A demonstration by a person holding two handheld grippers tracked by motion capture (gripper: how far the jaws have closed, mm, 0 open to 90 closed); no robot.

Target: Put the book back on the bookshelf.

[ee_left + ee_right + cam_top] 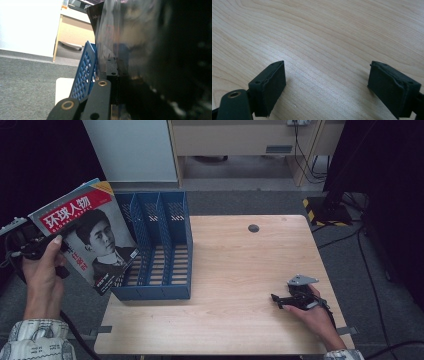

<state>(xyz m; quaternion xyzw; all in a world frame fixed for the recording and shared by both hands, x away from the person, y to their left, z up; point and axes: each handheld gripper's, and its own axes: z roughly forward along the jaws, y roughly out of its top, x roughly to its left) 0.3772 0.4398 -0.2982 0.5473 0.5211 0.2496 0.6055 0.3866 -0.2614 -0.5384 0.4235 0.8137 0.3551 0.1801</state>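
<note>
The left tool (37, 247) has the magazine (85, 232) up in the air, off the left edge of the surface (240, 285), tilted with its cover facing the high camera and its lower corner hanging just over the front-left of the blue rack (160, 250). The grip sits on the magazine's left edge, near the middle of that side, and in the left gripper view the jaws are closed on the glossy sheet (117, 45) with the rack's mesh wall (85, 72) just beyond.

It looks light, this magazine, and thin. It is floppy too: held by one edge it will likely sag and swing at the far corner. The cover is slick (there is shine across it in the left gripper view), so a pinch near the outer margin could slide. The spine side is the better hold, since the bound edge is the stiffest part and keeps the pages together.

The rack has three upright slots, all open at the top, and the magazine would probably need to go in edge first and close to upright, or the loose corner could catch a divider.

Over on the right, the right tool (295, 299) rests low on the surface, well apart from the rack, jaws spread wide with bare wood (324, 50) between them, holding nothing.
</note>
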